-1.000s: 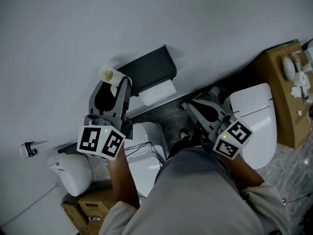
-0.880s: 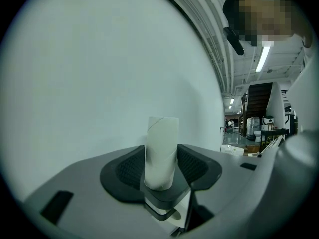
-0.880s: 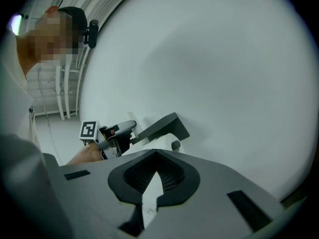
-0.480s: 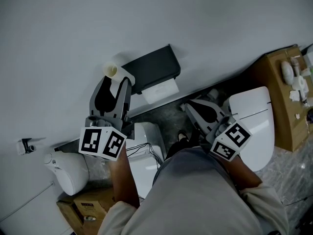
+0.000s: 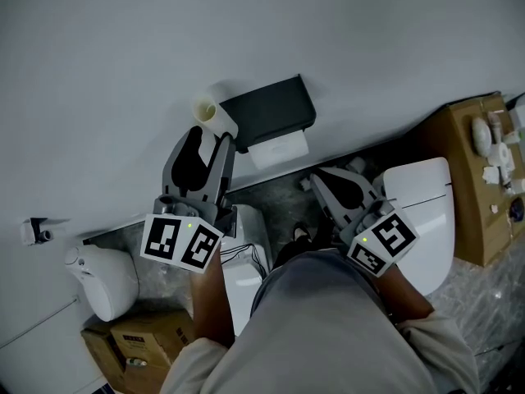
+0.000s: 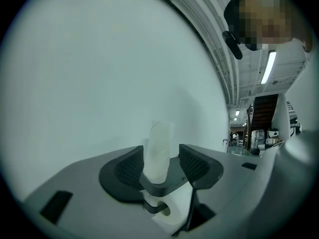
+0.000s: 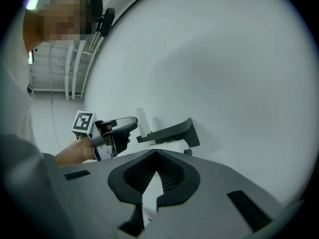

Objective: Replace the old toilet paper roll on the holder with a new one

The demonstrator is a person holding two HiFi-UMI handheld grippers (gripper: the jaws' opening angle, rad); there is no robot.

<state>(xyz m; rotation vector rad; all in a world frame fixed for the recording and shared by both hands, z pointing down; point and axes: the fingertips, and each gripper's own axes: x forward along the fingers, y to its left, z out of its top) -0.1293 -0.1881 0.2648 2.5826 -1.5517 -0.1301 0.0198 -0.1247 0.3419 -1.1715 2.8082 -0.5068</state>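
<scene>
A bare cardboard tube point(image 5: 210, 113) sticks out at the left end of the black wall holder point(image 5: 271, 112), and white paper point(image 5: 279, 148) hangs below the holder's cover. My left gripper point(image 5: 209, 136) points at the wall with that tube point(image 6: 158, 151) between its jaws. The jaws have just been opening: the right pad stands off the tube and the left pad lies alongside it. A white roll point(image 6: 172, 212) shows under the holder's end. My right gripper point(image 5: 326, 180) hangs shut and empty to the right, below the holder point(image 7: 172, 131), and its view takes in the left gripper point(image 7: 107, 133).
A white toilet point(image 5: 426, 208) stands at the right, with a cardboard box point(image 5: 476, 179) bearing small items beyond it. At lower left are a white appliance point(image 5: 102, 281) and another cardboard box point(image 5: 148, 343). A white unit with cables point(image 5: 242, 273) sits below the left gripper.
The left jaws have spread a little around the tube. The right gripper has rolled slightly. The head view has shifted, so everything sits further right in the picture.
</scene>
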